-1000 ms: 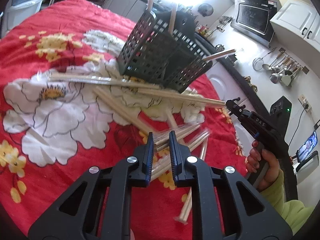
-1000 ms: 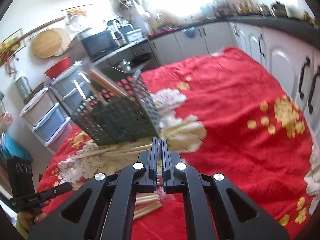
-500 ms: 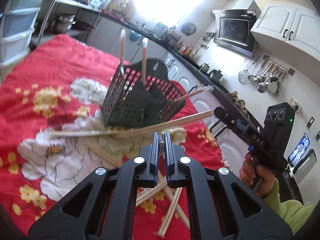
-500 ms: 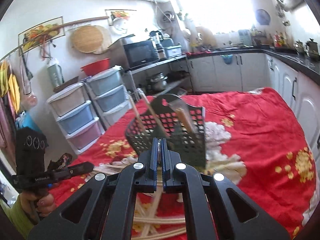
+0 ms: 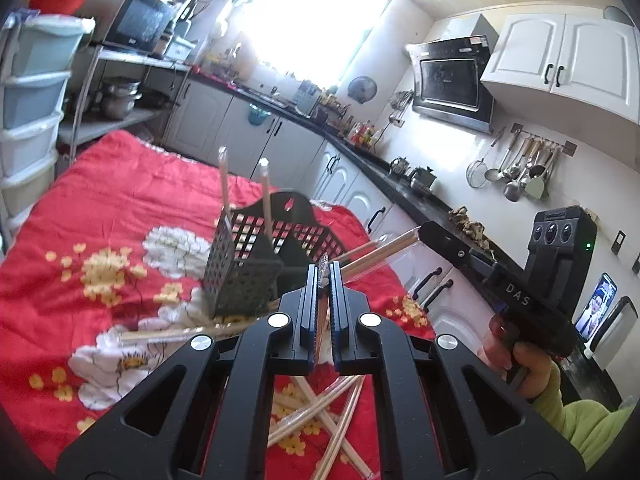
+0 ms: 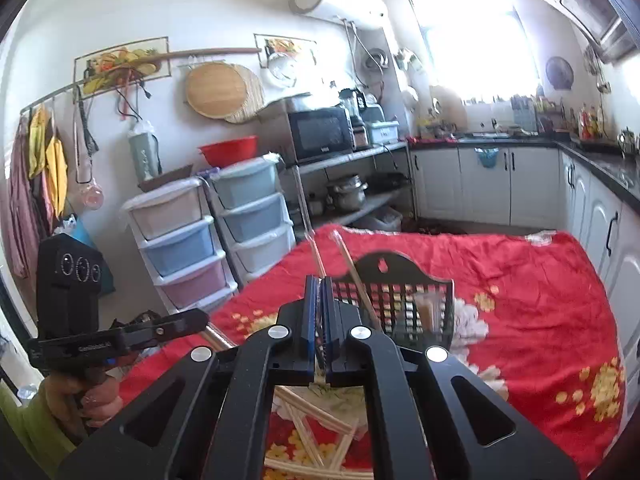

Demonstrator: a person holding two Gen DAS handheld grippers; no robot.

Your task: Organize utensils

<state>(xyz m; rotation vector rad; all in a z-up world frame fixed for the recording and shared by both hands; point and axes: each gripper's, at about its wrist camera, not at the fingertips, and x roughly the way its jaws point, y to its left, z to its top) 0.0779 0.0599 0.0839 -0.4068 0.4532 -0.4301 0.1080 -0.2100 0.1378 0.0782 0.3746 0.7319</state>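
A black mesh utensil caddy [image 5: 256, 264] stands on the red flowered cloth [image 5: 100, 216], with two wrapped chopsticks [image 5: 265, 196] upright in it. It also shows in the right wrist view [image 6: 412, 304]. My left gripper [image 5: 325, 276] is shut on a wrapped chopstick, raised above the cloth just right of the caddy. My right gripper [image 6: 319, 280] is shut on a wrapped chopstick pair whose tip sticks out in the left wrist view [image 5: 384, 250], near the caddy's right side. Several wrapped chopsticks [image 5: 320, 408] lie loose on the cloth below.
Plastic drawer towers [image 6: 224, 232] stand left of the table. White cabinets and a dark counter [image 5: 400, 176] run along the right. More loose chopsticks [image 6: 312, 432] lie under the right gripper.
Both grippers have risen from the cloth, each with a chopstick in it. The left gripper went from open over the pile to shut. The views now look across the caddy.
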